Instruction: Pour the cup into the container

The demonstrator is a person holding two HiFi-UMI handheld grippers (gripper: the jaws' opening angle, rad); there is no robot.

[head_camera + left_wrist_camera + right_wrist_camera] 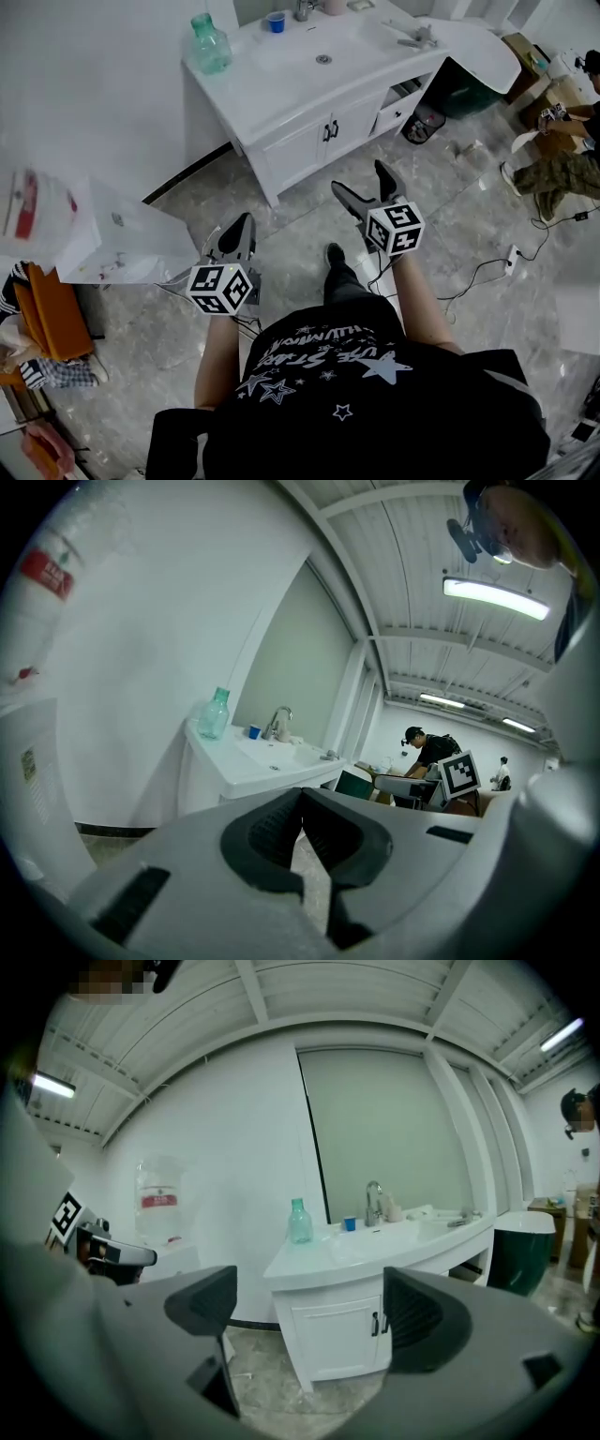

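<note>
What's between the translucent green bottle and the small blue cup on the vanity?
Nothing: bare white countertop between translucent green bottle and small blue cup, clearest in head view.

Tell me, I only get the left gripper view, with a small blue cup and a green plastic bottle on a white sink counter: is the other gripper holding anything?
Observer: No. The right gripper has its jaws wide apart, nothing between them.
Operator: Is it close to the cup?
Observer: The head view shows it over the grey marble floor, short of the white sink counter where the small blue cup stands.
Operator: What's under the counter?
Observer: Two white cabinet doors with black handles.
</note>
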